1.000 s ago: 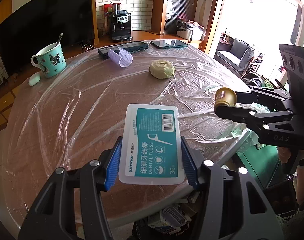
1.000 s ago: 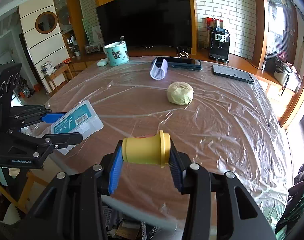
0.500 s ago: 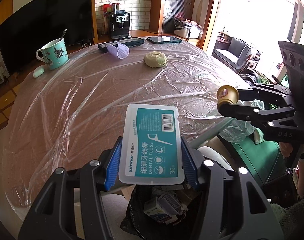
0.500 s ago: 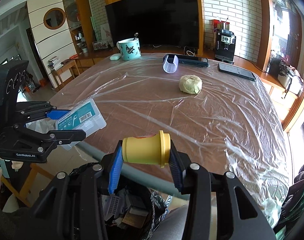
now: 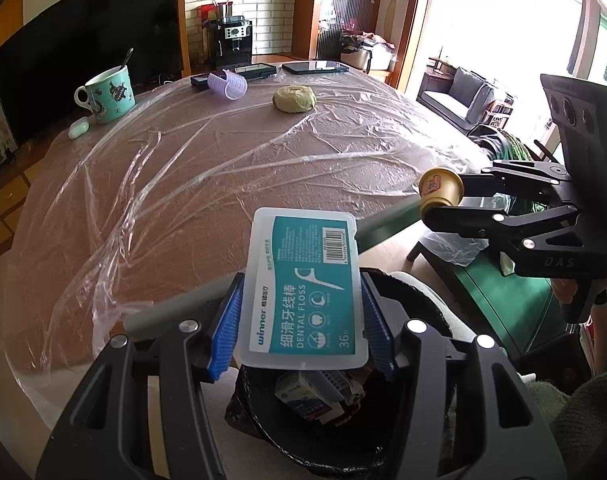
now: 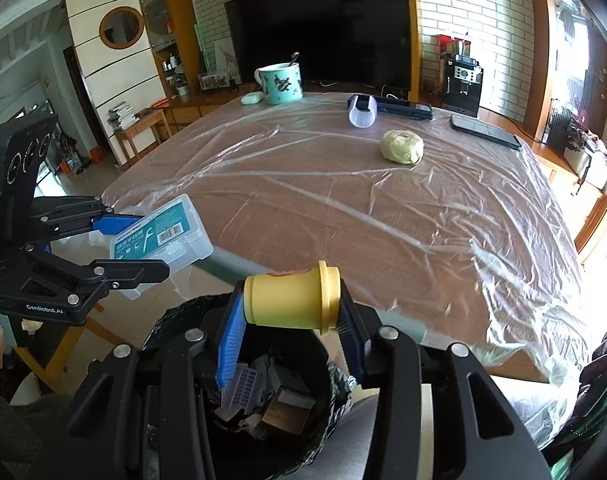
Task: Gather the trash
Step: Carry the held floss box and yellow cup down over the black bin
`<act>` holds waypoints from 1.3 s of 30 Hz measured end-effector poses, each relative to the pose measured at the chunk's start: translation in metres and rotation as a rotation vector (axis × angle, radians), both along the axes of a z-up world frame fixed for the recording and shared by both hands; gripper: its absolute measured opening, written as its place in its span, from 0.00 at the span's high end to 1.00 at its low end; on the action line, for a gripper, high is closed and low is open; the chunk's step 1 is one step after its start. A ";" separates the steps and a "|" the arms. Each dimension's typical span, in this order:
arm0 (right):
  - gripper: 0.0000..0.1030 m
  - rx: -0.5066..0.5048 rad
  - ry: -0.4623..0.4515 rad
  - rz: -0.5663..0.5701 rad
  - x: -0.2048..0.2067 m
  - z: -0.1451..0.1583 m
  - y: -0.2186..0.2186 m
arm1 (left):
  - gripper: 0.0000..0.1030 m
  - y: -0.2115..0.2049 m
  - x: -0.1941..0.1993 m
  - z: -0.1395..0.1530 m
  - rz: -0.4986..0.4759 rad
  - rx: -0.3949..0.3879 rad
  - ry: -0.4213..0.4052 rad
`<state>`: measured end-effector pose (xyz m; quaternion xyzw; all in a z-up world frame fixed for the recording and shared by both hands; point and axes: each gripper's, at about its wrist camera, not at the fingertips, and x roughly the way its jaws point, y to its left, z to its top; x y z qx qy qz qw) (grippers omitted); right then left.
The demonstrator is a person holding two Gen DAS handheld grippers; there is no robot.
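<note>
Left gripper (image 5: 301, 320): clamped on the dental floss box (image 5: 303, 288) by its long sides, held above the near edge of the trash bin (image 5: 327, 432)
Right gripper (image 6: 291, 316): clenched on the yellow cup (image 6: 293, 302), lying sideways between the pads, right over the bin mouth
Trash bin: below the table edge, lined with a black bag, already holding cartons and scraps
Risk, floss box: wide and flat, partly over the bin rim rather than its middle; likely to clip the rim or the table edge and land on the floor if let go here
Risk, cup: round and on its side; could roll off the heaped scraps or bounce out if dropped from high
Risk, crowding: both grippers close over one small opening; could knock each other or snag the bag liner
Risk, leftovers: crumpled yellowish wad (image 5: 294, 99) and ribbed clear cup (image 5: 227, 85) far across the table, easy to miss
Surface: round brown table (image 5: 183, 184) under wrinkled clear plastic film, loose at the edge; could catch on a gripper
On it, not trash: teal mug (image 5: 109, 94) with spoon, two phones, white earbud case
Room: television, brick wall, coffee machine, wooden cabinets, sofa by a bright window
</note>
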<state>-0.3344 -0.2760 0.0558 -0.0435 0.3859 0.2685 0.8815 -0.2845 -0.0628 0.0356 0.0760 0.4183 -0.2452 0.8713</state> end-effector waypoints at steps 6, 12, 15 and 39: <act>0.59 0.001 0.014 0.013 -0.012 -0.005 0.003 | 0.46 -0.002 -0.012 -0.005 -0.007 0.012 0.007; 0.59 -0.006 0.029 0.024 -0.023 -0.012 0.006 | 0.46 -0.003 -0.022 -0.009 -0.016 0.019 0.014; 0.59 -0.007 0.037 0.028 -0.027 -0.015 0.006 | 0.46 -0.005 -0.026 -0.011 -0.022 0.027 0.018; 0.59 -0.032 0.127 0.022 -0.038 -0.051 0.011 | 0.46 -0.013 -0.042 -0.050 -0.028 0.090 0.090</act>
